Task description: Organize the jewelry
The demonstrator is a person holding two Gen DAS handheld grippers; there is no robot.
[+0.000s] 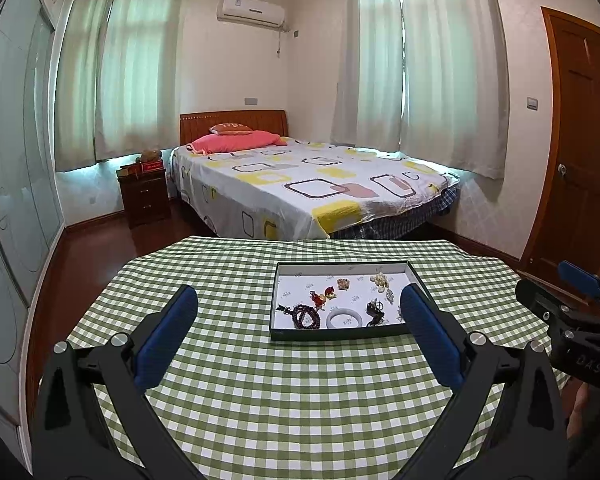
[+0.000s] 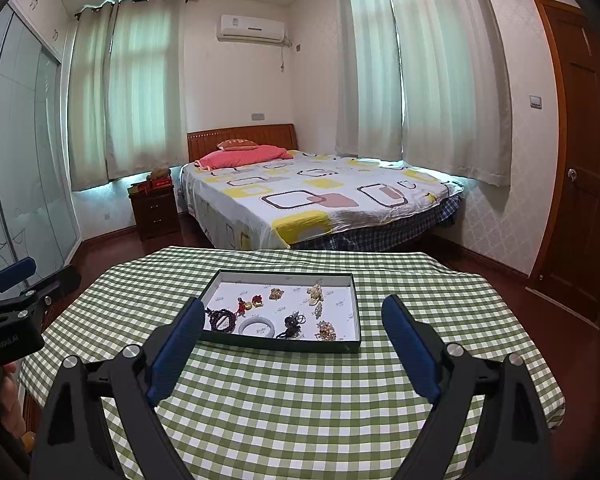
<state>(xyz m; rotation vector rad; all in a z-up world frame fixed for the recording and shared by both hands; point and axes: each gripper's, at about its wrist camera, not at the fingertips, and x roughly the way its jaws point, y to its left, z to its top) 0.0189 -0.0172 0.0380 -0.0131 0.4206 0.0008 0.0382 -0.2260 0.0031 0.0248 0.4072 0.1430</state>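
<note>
Jaws first: left gripper (image 1: 300, 320) spread wide, nothing between the pads; right gripper (image 2: 294, 328) likewise released and empty. Both hang above the checked tablecloth (image 2: 300, 400), w/ bare cloth directly under and between the fingers.

Just ahead of the jaws sits the shallow dark-edged tray (image 2: 280, 346), flat on the cloth. From the left wrist view it lies toward the right finger; from the right wrist view, toward the left finger, so it's roughly between the two tools. All jewelry appears to be inside it: white bangle (image 2: 257, 326) nearest the front rim, dark bead bracelet (image 2: 220, 320) beside it, a black tangled piece (image 2: 290, 326), gold brooch (image 2: 326, 331), red charm (image 2: 246, 304), pale cluster (image 2: 315, 294) farther back. Nothing visible loose on the cloth.

Judgement: either start or finish of the sorting; can't tell which. If more remains, next move = lower one gripper into the tray, narrow pinch on one small item w/o snagging neighbours.

Beyond: bed (image 1: 300, 184), curtains, door.
</note>
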